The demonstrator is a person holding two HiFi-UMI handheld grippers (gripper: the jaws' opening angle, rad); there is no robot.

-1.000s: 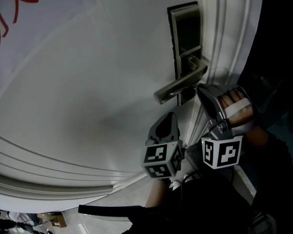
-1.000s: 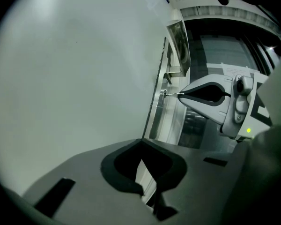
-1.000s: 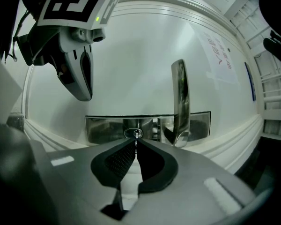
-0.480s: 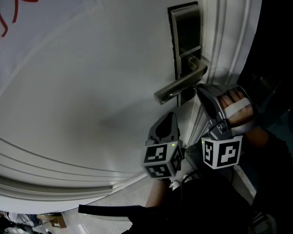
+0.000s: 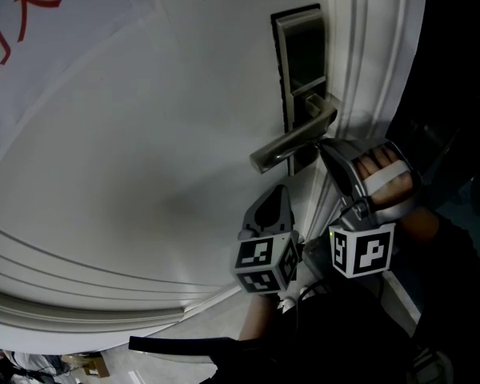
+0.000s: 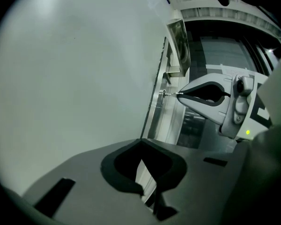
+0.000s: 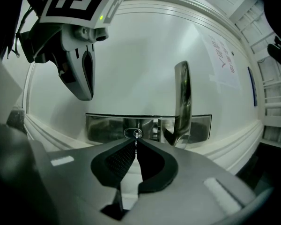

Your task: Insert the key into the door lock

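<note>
Dim light on a white panelled door [image 5: 144,174] with a red-marked white sheet [image 5: 56,62], moulded frame [image 5: 376,54], darkness beyond.

So there's no tabletop here, everything hangs on a white door [image 5: 144,134]. A dark metal lock plate [image 5: 300,54] is mounted upright near the door's edge, with a silver lever handle [image 5: 292,142] sticking out of its lower part and angling down to the left. Below the handle there's an oval keyhole [image 7: 135,133] in the plate, and the tip of a thin key [image 7: 136,143] sits right at it. A white sheet with red strokes [image 5: 32,46] is stuck flat on the door, well away from the lock. Raised moulding [image 5: 368,54] runs along the edge.
</note>
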